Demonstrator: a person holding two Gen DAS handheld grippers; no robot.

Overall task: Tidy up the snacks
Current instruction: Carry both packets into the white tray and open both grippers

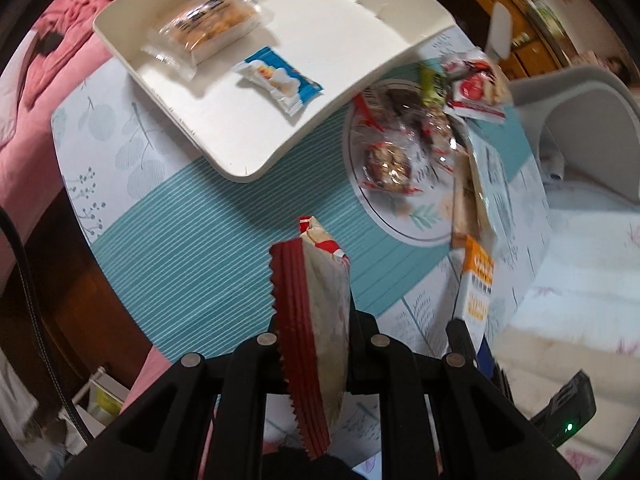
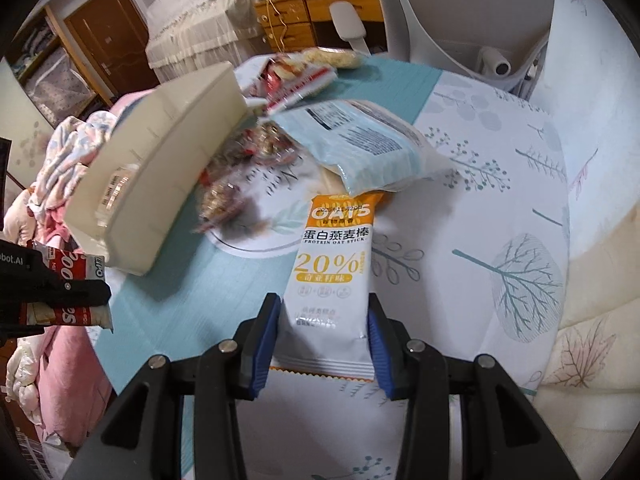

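A round table (image 1: 192,248) takes up most of both views, covered with a cloth of teal stripes in the middle and pale leaf and tree prints toward the edge. A cream tray (image 1: 280,152) sits on it with its near corner overlapping the striped band; inside lie a clear-wrapped pastry (image 1: 204,28) and, just beside it, a small blue-and-white packet (image 1: 280,78). Next to the tray a white plate (image 1: 416,232) with a dark rim line holds a heap of wrapped snacks (image 1: 392,164), and a pale blue pouch (image 2: 360,144) rests partly over its far edge. The left gripper (image 1: 316,344) is pressed shut on a red-edged sachet (image 1: 316,312), held upright above the stripes and clear of the cloth. The right gripper (image 2: 324,328) pinches an orange-and-white oat bar (image 2: 336,256) by its lower end between blue pads (image 2: 264,340), the bar's top end pointing at the plate. Around the table the room is crowded — pink bedding (image 1: 48,60) bunched at one side, a white chair (image 2: 460,8) pushed close at the other, and farther back a brown door (image 2: 112,40), a lace-covered piece of furniture (image 2: 200,12) and a wooden chest of drawers (image 2: 304,20). A small white camera (image 2: 496,62) sits under the chair's curve.
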